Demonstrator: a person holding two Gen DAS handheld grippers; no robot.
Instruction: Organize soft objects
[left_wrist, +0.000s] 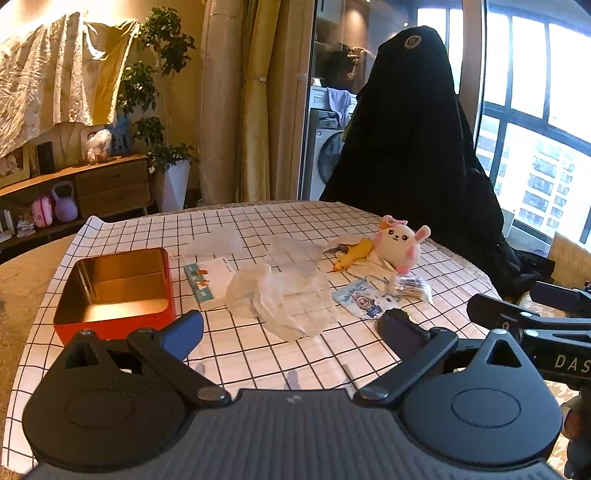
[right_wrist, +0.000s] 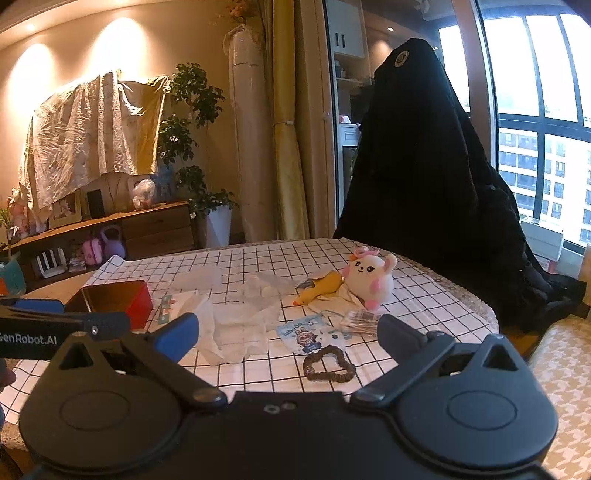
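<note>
Leftmost, on the checked bench cloth (left_wrist: 258, 354): red tin (left_wrist: 114, 291), lid off, gold inside, nothing in it. Stiff and steady; likely the place for the soft things, so no need to lift it.

Next right, just beside the tin: flat printed card (left_wrist: 210, 278), thin and light, hard to pinch off the cloth except at an edge.

Then crumpled clear plastic wrap (left_wrist: 284, 291), near the middle. Featherweight, slippery, collapses on contact; best pinched at a raised fold, not on the flat.

Further right, toward the far edge: yellow duck toy (left_wrist: 352, 253), long and limp-looking, touching the white bunny plush (left_wrist: 397, 243). Bunny round, squashy, light; should give under the pads without slipping, so a squeeze across the body or on an ear ought to hold. Duck best taken mid-body.

Nearer, in front of the bunny: small blue printed packet (left_wrist: 364, 302) and a crinkly clear packet (left_wrist: 408, 288), both flat and slick.

Nearest of all, seen only from the right wrist: brown scrunchie (right_wrist: 328, 363), a floppy loop, easy to nip anywhere on its ring.

Left claw (left_wrist: 291, 328): fingers wide apart, holding nothing, hovering over the near bench. Right claw (right_wrist: 288, 338): likewise spread and empty, above the scrunchie.
</note>
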